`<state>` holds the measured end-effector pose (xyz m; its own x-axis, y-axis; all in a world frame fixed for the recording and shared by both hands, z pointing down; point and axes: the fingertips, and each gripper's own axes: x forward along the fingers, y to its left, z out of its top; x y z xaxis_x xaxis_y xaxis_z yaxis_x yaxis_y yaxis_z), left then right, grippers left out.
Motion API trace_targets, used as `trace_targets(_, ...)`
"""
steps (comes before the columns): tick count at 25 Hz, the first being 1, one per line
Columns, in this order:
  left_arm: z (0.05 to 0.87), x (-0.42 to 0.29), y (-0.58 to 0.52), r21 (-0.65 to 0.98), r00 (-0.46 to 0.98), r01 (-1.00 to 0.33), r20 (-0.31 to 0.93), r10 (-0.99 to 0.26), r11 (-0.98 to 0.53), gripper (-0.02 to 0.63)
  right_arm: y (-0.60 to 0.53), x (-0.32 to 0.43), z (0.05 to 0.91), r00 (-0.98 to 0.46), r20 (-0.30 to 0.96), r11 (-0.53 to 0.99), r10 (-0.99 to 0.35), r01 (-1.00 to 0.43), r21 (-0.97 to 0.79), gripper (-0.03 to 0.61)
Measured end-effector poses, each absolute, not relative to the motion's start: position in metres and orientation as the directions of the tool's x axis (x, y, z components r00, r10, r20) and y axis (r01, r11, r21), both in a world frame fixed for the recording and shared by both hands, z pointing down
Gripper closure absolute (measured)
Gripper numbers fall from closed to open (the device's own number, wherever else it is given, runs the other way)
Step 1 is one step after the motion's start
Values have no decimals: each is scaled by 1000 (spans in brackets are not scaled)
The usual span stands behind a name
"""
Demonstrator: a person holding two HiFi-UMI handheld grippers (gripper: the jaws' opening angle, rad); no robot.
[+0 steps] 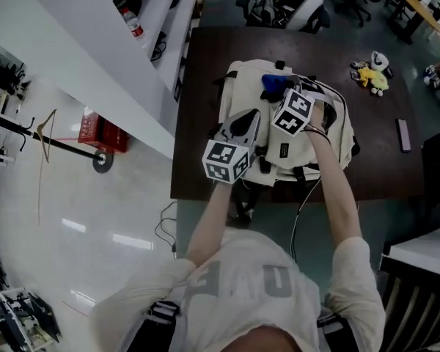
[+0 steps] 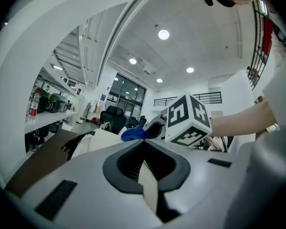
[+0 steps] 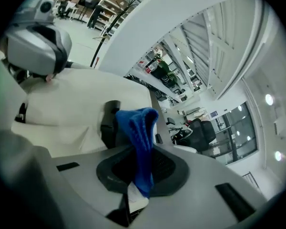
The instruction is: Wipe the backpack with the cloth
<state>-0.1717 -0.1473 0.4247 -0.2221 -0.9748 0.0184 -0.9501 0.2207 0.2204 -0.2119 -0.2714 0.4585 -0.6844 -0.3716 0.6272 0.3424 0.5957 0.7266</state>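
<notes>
Right gripper view showed your right gripper [image 3: 142, 173] clamped on the blue cloth [image 3: 140, 128], whose free end stood out past the jaws, with the cream backpack [image 3: 76, 104] directly ahead and below. The backpack lay on the dark table [image 1: 205, 64], the cloth over its far part. Your left gripper [image 2: 145, 171] was closed on a cream fold at its near left side, so the wiping stroke probably belonged to the right gripper, drawn toward you.
</notes>
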Motion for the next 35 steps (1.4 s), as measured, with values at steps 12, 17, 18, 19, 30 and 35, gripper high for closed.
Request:
trace_targets(12,438,-119,-89,193,-195,-960,62,-979,203,609,-195,-140,472,-690,581,589,-431,272,761,537)
trace_targets(17,439,-108,-59,194,-207,-957,61,-976,215,609,-155,-105,503,-672,620,649,-406,266,713,537)
trace_targets(18,439,-106,-53,199,-211,-955,61,-976,219,609,-148,-98,512,-663,627,637,-409,284,716,537)
trace_targets(19,439,-102,-47,201,-213,-954,61,-975,221,609,-142,-93,517,-657,626,622,-420,294,725,537)
trace_targets(30,447,-74,4,206,-226,-950,69,-972,236,609,-98,-53,543,-620,668,648,-412,316,693,537)
trace_targets(35,449,-63,7,211,-223,-950,63,-973,232,609,-86,-41,549,-619,679,653,-396,330,682,537)
